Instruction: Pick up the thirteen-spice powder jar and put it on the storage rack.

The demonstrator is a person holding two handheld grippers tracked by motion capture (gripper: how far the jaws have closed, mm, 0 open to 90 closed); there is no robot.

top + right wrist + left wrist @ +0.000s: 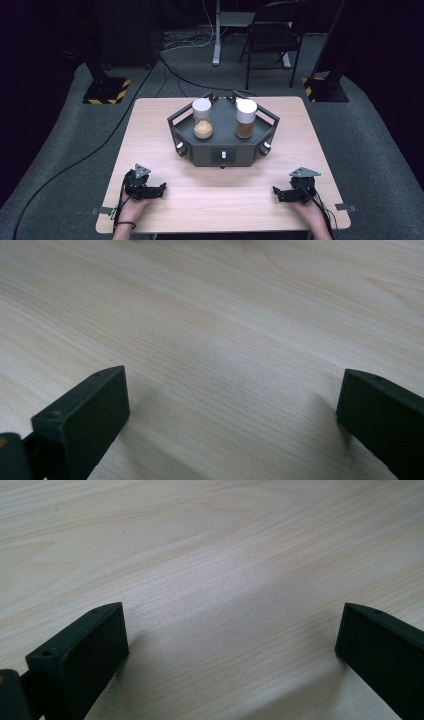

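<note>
In the high view the left claw (161,187) rests on the wooden bench (220,200) at about seven o'clock, held by the person's left hand (131,209), and the right claw (276,191) rests at about five o'clock in the right hand (309,210). The two point inward toward each other, well apart, with bare wood between them. Each claw stands wide and holds nothing: in the left gripper view the left claw (230,645) has its two black jaws far apart with pale wood grain between them, and the right gripper view shows the right claw (232,405) spread the same way over the bench. Toward twelve o'clock from both claws, at the middle of the bench, sits a dark six-sided tray (223,150) with a raised rail and small knobs on its front faces. Two clear jars stand upright in it, apart from each other: the left jar (202,120), at eleven o'clock within the tray, has a white lid and pale tan powder at its bottom; the right jar (245,119), at one o'clock, has a white lid and darker brown contents. Both claws are well apart from the tray.
</note>
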